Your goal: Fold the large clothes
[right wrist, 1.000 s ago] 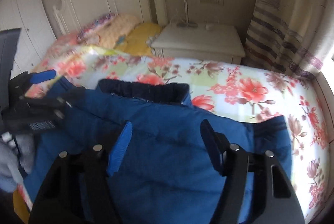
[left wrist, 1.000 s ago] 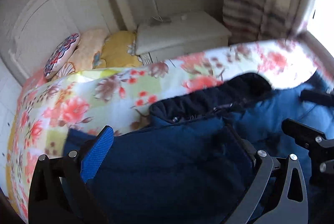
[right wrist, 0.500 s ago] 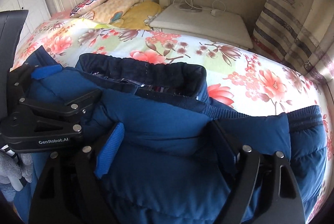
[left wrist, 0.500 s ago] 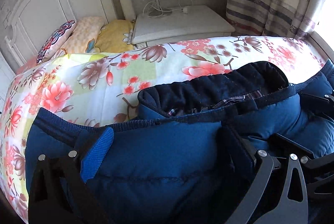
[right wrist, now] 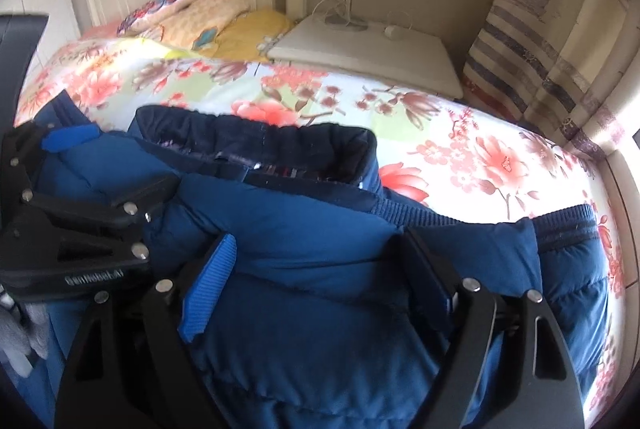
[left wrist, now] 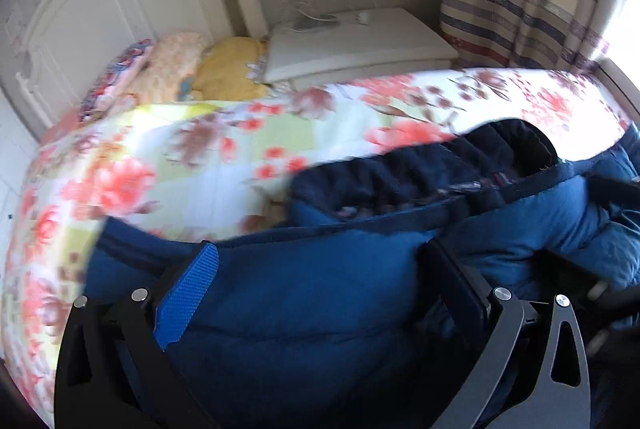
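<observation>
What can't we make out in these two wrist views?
- Jacket front and lower half: cut off by the bottom edge and covered by the right gripper in the right wrist view.
- Collar lining label: blurred and too small in the left wrist view.
- Left gripper: whether its pads pinch fabric is unclear; the padding bulges over them.
- Bedspread pattern: motion-blurred, left wrist view.

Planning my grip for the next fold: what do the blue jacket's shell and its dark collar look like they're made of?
Blue puffer jacket: smooth woven synthetic shell, probably nylon or polyester, faintly sheened, with stitched puffy channels that suggest padding, so likely slippery and springy. Dark collar: a matte, gathered navy fabric, possibly fleece or rib knit; too soft in focus to say which.
</observation>
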